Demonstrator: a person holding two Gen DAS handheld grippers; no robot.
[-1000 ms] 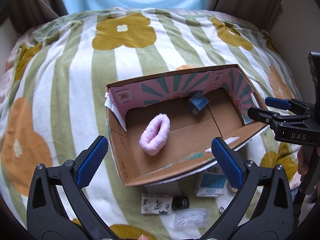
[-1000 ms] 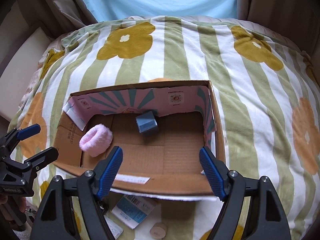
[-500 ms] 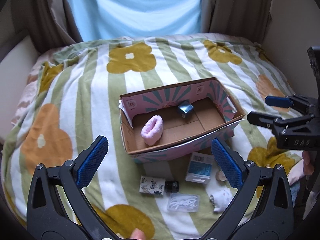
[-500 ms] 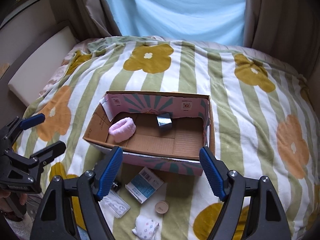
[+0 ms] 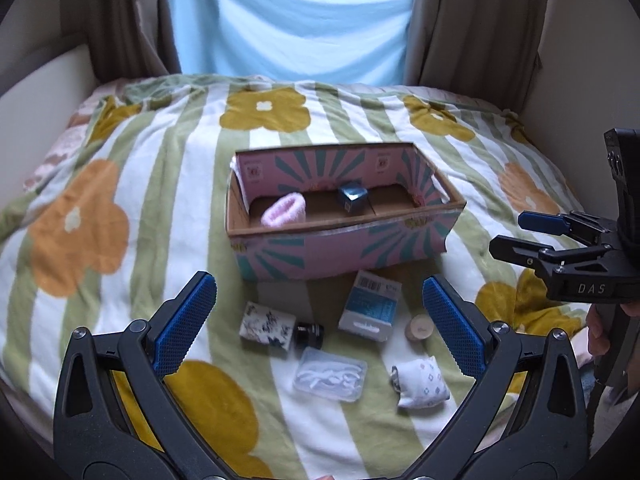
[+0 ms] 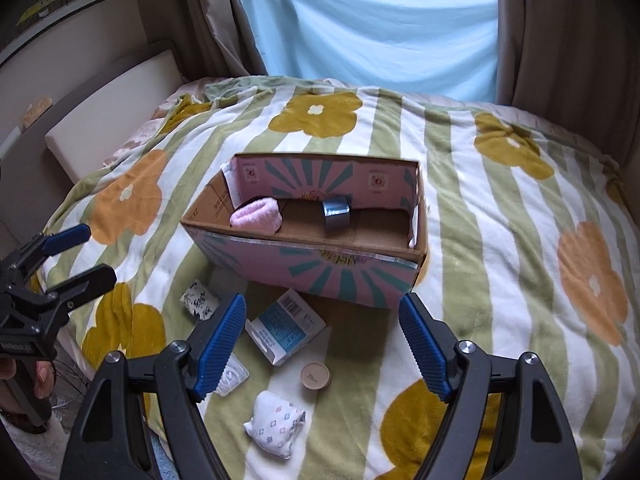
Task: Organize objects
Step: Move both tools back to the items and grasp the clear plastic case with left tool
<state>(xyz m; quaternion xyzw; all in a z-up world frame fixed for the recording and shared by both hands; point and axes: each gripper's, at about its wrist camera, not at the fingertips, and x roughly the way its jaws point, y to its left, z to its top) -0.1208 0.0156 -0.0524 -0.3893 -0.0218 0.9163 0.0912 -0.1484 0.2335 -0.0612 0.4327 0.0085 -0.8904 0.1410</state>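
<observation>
1. A cardboard box stands open on the flowered blanket, near the middle of the bed.
2. Inside the box lie a pink sock roll at the left end and a small blue cube near the middle, well apart from each other.
3. In front of the box, on the blanket, five small things lie close together.
4. A blue carton with a barcode lies just beside the front wall of the box.
5. Left of it lies a white bottle with a black cap, on its side.
6. A clear case lies nearer to the cameras, between the bottle and a white sock bundle.
7. A round tin sits between the carton and the bundle.
8. The left gripper hangs above these things with its fingers wide apart, holding nothing.
9. The right gripper hangs over the carton and the tin, its fingers also spread and empty.
10. Each gripper is seen at the edge of the other one's view, held by a hand.
</observation>
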